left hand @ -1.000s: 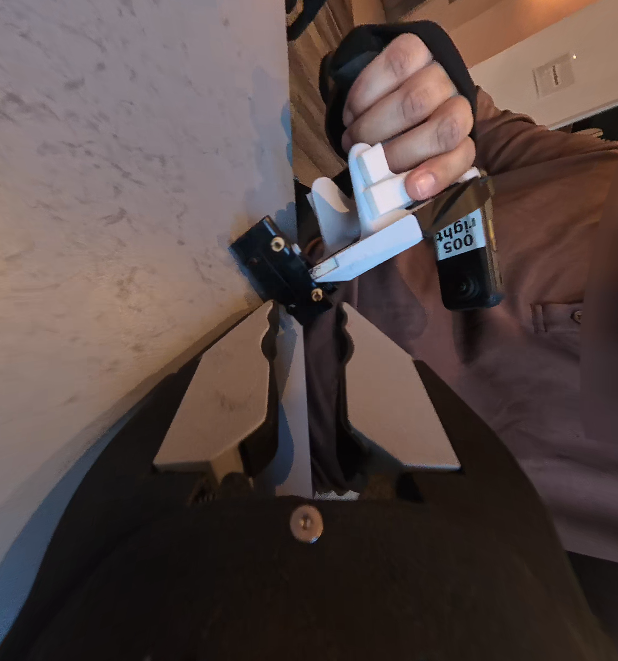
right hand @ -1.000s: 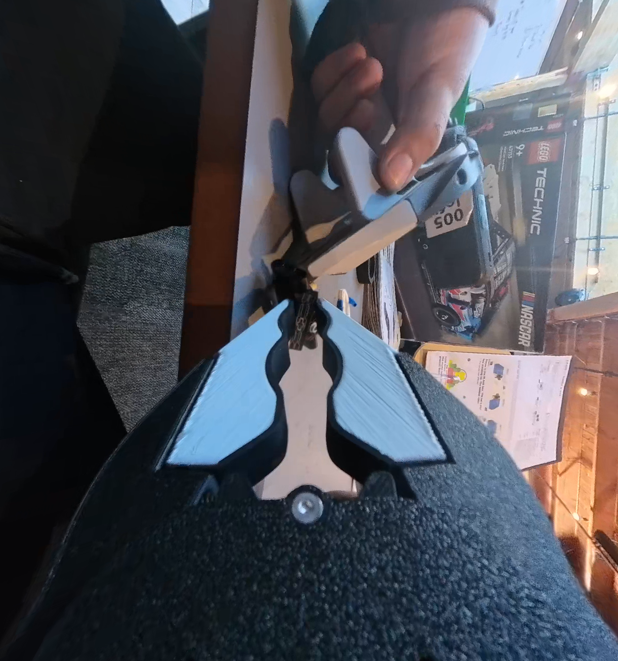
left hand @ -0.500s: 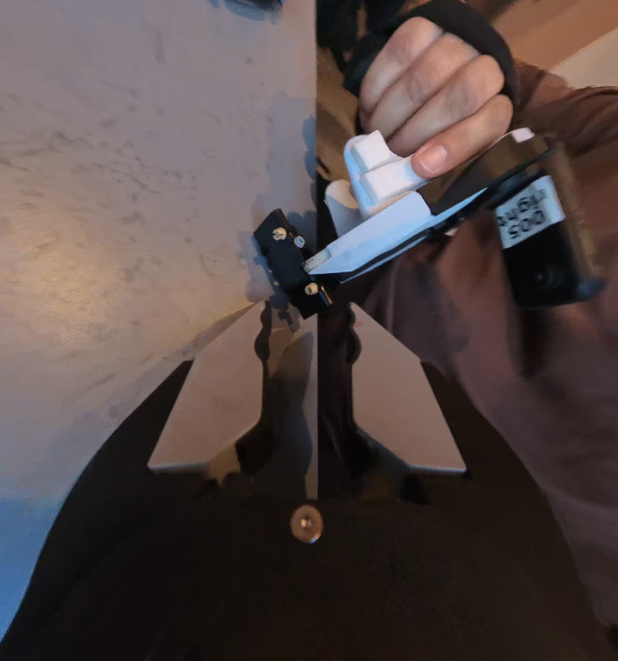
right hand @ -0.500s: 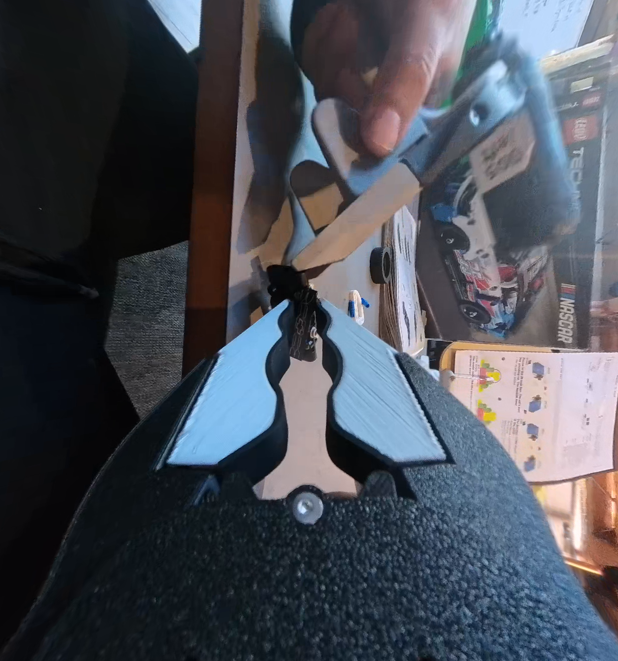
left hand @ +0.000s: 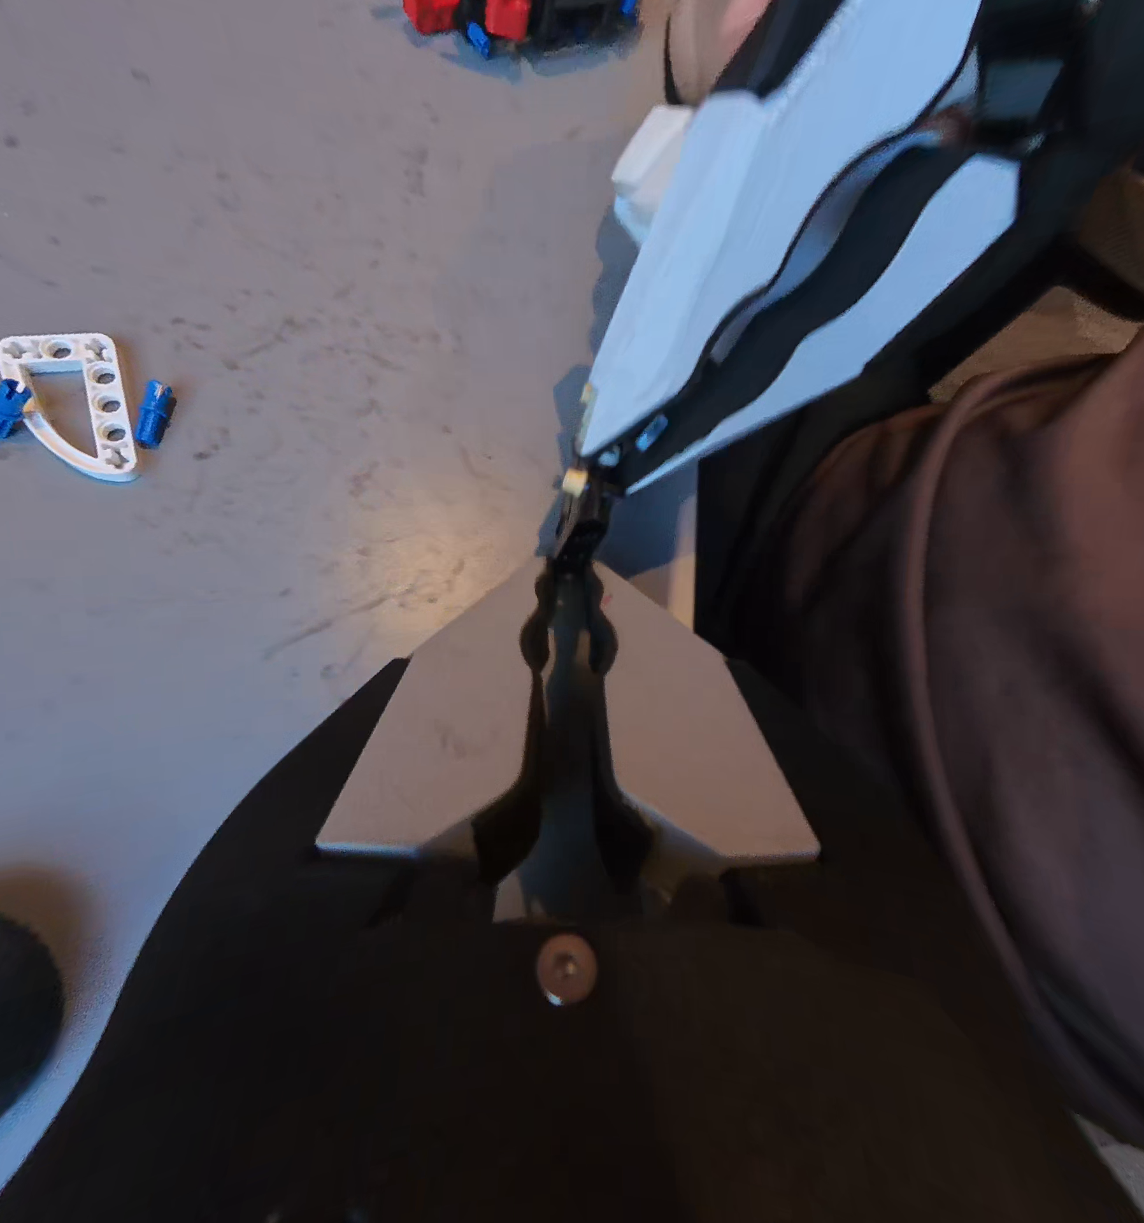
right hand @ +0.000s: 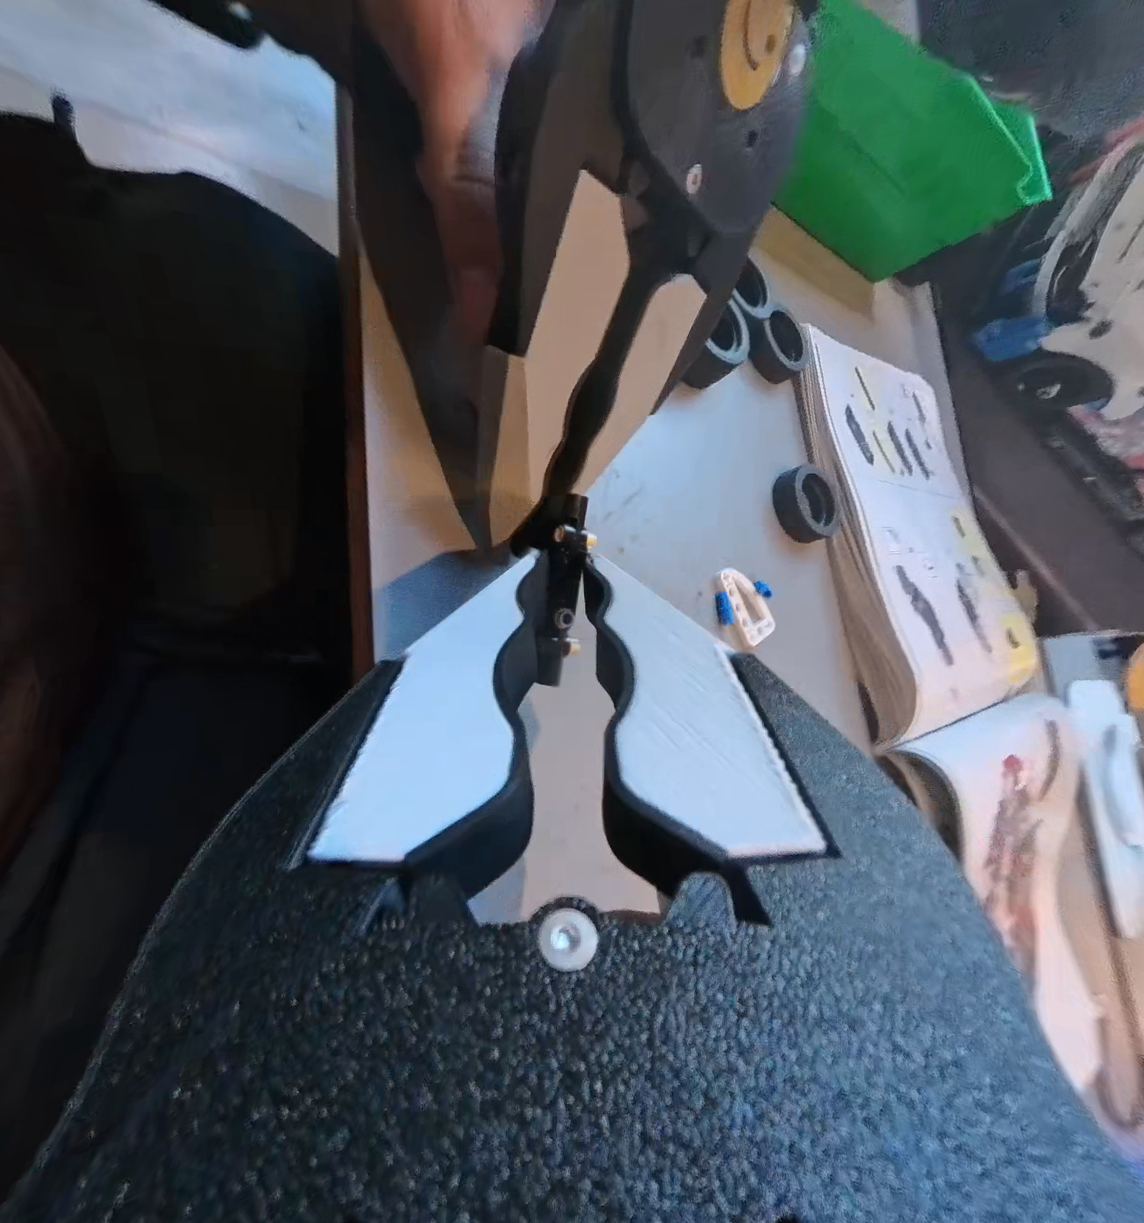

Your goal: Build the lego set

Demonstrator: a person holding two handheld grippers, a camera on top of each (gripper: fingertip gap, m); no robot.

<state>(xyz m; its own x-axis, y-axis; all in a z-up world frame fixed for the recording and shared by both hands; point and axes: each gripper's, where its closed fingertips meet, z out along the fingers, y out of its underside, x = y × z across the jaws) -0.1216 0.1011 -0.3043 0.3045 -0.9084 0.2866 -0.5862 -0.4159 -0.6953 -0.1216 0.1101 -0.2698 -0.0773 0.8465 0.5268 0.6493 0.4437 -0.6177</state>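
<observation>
A small black lego piece (left hand: 579, 529) with tan pins hangs over the table edge between both grippers. My right gripper (right hand: 563, 569) is shut on it; the piece (right hand: 559, 619) stands upright between its fingers. My left gripper (left hand: 566, 576) is shut on the piece's other end, tip to tip with the right gripper (left hand: 599, 463). In the right wrist view the left gripper (right hand: 559, 503) comes down from above. A white lego frame (left hand: 66, 404) with two blue pins (left hand: 154, 410) lies on the table (left hand: 291, 231), apart from both grippers.
A red, blue and black lego assembly (left hand: 516, 16) sits at the far edge. Black tyres (right hand: 807, 503), an open instruction book (right hand: 907, 529), a green bin (right hand: 900, 145) and the set's box (right hand: 1118, 331) lie beyond. A person's brown sleeve (left hand: 953, 662) is close on the right. The grippers are tip to tip, or close to it.
My left gripper, open before, has closed on the end of the black piece. Both grippers have swung round, so the tabletop and its loose parts now show.
</observation>
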